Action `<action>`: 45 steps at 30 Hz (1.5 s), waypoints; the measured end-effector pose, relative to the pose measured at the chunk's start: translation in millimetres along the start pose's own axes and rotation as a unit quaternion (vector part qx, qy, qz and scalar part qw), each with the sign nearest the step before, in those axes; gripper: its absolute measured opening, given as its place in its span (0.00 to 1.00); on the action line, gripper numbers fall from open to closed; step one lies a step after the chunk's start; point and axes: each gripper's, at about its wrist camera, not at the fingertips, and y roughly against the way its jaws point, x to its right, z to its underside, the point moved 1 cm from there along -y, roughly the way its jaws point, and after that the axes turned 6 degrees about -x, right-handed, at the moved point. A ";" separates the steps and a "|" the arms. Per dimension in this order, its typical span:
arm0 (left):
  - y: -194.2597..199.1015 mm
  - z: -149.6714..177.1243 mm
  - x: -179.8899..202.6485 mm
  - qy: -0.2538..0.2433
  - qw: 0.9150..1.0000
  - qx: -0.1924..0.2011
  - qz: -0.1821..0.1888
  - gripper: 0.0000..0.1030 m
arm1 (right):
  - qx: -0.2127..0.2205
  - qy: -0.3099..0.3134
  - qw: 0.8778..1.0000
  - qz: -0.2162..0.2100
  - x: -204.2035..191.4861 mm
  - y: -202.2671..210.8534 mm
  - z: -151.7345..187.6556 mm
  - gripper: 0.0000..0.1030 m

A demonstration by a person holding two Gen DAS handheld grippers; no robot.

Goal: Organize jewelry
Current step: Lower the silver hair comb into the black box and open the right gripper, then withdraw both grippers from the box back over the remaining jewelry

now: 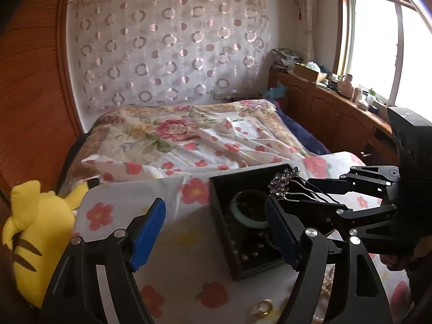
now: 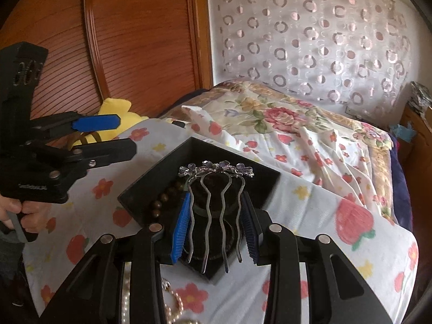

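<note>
While I hold both tools: my right gripper (image 2: 216, 229) is clamped on one hair comb (image 2: 216, 202), four wavy prongs between the blue pads, jewelled top over the box.
Left gripper (image 1: 216, 232): jaws apart, nothing between them, low centre of its view.
Black box (image 1: 221, 210): one, centre frame, open-topped, just ahead of both grippers.
Inside it: one green bangle (image 1: 249, 213) and one strand of brown beads (image 2: 162, 197).
Loose pieces: gold rings (image 1: 263, 307) at the lower edge of the left view, how many I cannot tell; pearl strand (image 2: 172, 305) at the bottom of the right view.
Surface: white cloth with red flowers (image 2: 310, 243) over a table beside the floral bed (image 1: 189, 135).
Room: one yellow plush (image 1: 35, 232) far left, wooden wardrobe (image 2: 135, 40), circle-patterned curtain (image 1: 167, 48), window (image 1: 391, 40) upper right.
Free space: bare cloth left of the box; its right side is taken up by my right tool.
</note>
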 end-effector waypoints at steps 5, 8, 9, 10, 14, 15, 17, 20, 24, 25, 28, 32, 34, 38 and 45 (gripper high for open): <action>2.0 6.6 -13.7 0.014 1.000 0.002 -0.009 0.77 | -0.008 0.007 1.000 -0.006 -7.3 -14.0 -2.5 0.39; 1.6 8.7 -19.2 0.020 1.000 0.001 -0.015 0.80 | -0.011 0.008 1.000 -0.009 -10.7 -18.0 -3.9 0.39; 1.7 9.5 -20.6 0.021 1.000 0.001 -0.016 0.81 | -0.011 0.009 1.000 -0.009 -11.4 -18.7 -4.4 0.39; 2.1 10.3 -22.8 0.024 1.000 0.002 -0.019 0.82 | -0.012 0.010 1.000 -0.010 -12.6 -19.5 -4.6 0.39; 2.1 13.9 -27.5 0.030 0.999 0.002 -0.022 0.82 | -0.013 0.012 1.000 -0.007 -13.5 -21.6 -5.4 0.39; 2.2 14.0 -26.8 0.030 0.999 0.001 -0.023 0.82 | -0.013 0.012 1.000 -0.008 -13.6 -21.7 -5.4 0.39; 2.2 15.4 -28.0 0.032 0.999 0.000 -0.024 0.82 | -0.013 0.011 1.000 -0.008 -13.5 -21.9 -5.8 0.39; 2.8 16.8 -28.9 0.033 0.999 0.000 -0.026 0.83 | -0.013 0.011 1.000 -0.005 -13.0 -22.2 -5.9 0.39; 2.8 16.6 -29.1 0.032 0.999 0.000 -0.026 0.83 | -0.009 0.011 1.000 -0.002 -11.9 -19.4 -6.6 0.57; 2.9 16.9 -29.5 0.033 0.999 -0.001 -0.026 0.83 | -0.004 0.010 1.000 0.000 -11.0 -16.7 -6.7 0.59; 4.7 19.2 -30.9 0.034 0.999 0.000 -0.024 0.83 | 0.000 0.007 1.000 0.000 -9.5 -11.2 -7.2 0.60; 4.4 20.7 -30.9 0.032 0.999 -0.001 -0.026 0.84 | 0.007 0.006 1.000 0.004 -10.5 -2.1 -5.7 0.60; 4.7 25.3 -30.2 0.032 0.999 -0.004 -0.026 0.85 | 0.012 0.004 1.000 0.006 -10.6 3.2 -4.5 0.60; 5.6 31.5 -28.9 0.032 0.999 -0.009 -0.025 0.85 | 0.019 0.002 1.000 0.007 -11.5 12.5 -1.1 0.61; 8.5 42.8 -12.1 0.027 0.999 -0.019 -0.018 0.86 | 0.024 -0.003 1.000 0.012 -12.0 28.4 10.8 0.61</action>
